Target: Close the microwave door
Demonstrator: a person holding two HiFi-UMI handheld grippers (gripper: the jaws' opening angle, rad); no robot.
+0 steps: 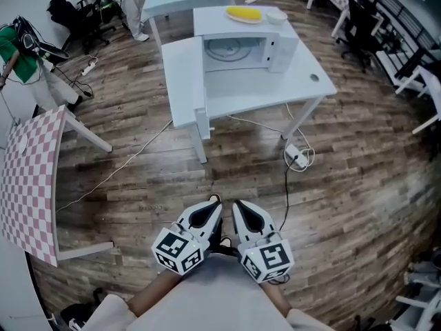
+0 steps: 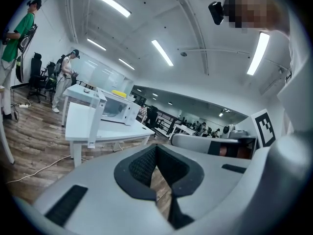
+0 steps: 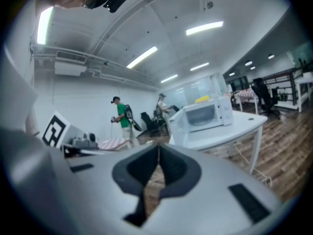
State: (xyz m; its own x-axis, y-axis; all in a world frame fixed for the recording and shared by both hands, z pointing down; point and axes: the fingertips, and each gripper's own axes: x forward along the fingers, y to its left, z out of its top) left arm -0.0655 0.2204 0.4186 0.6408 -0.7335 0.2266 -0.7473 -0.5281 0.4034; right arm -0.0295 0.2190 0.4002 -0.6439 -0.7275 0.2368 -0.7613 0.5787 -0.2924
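I have both grippers tucked in close to my body, side by side and low over the wooden floor, because I am not yet within reach of the job. The left gripper [image 1: 209, 209] has its jaws drawn together at the tips with nothing between them, only floor showing through the slot. The right gripper [image 1: 241, 211] is the same, pinched to and empty. That suits me: closing a door needs a push, not a grasp, so joined tips make a firm nose to press with.

The microwave [image 1: 240, 48] sits on the white table [image 1: 275, 92], well apart from both grippers and straight ahead. Its door [image 1: 182, 81] is swung wide out to my left, hinged on that side, with the cavity and turntable exposed. I judge the task has not begun. The left gripper is the nearer one to get behind the door's outer face and sweep it right.

On the microwave's top lies a plate [image 1: 244, 14] with something yellow, possibly a banana, so a gentle close is wise.
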